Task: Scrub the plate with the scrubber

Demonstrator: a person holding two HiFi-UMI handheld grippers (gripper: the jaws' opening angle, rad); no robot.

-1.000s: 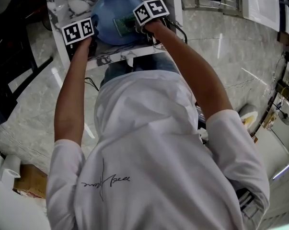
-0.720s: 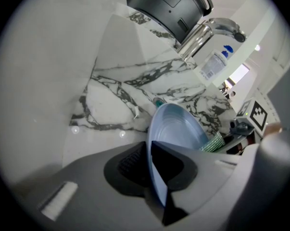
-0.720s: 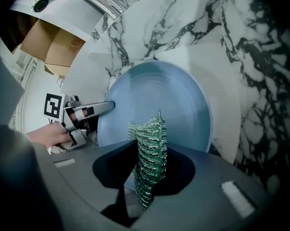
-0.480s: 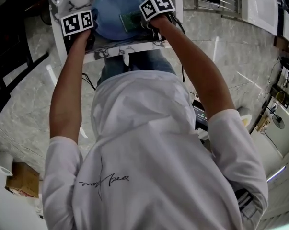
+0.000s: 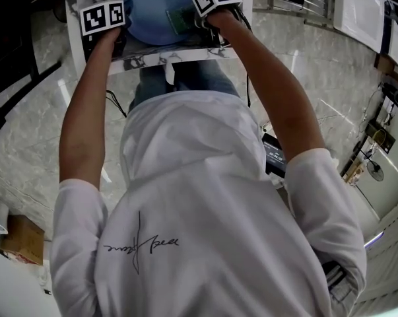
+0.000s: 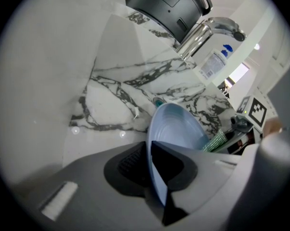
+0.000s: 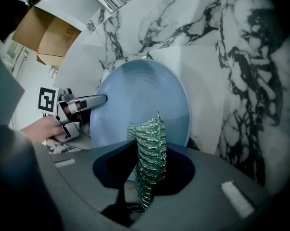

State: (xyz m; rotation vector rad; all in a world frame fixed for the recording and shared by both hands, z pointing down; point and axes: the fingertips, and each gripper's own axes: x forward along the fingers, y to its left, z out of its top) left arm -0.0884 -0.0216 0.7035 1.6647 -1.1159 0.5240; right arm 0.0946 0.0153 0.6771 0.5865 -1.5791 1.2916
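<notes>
Over the marble counter [image 6: 135, 81], left tongs [image 6: 152, 166] pinch the blue plate [image 6: 176, 129]; right tongs [image 7: 147, 174] pinch the scrubber [image 7: 149, 143].

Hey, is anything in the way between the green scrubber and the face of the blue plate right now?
Nothing visible. The scrubber, pinched in the right tool, faces the bare blue surface of the plate. The left tool only clamps the plate's rim, off to the side.

Green scrubber [image 7: 148, 162] seemingly touching tilted pale-blue plate [image 7: 140, 100]

Bright, fisheye-warped (edges perhaps slightly soft).
</notes>
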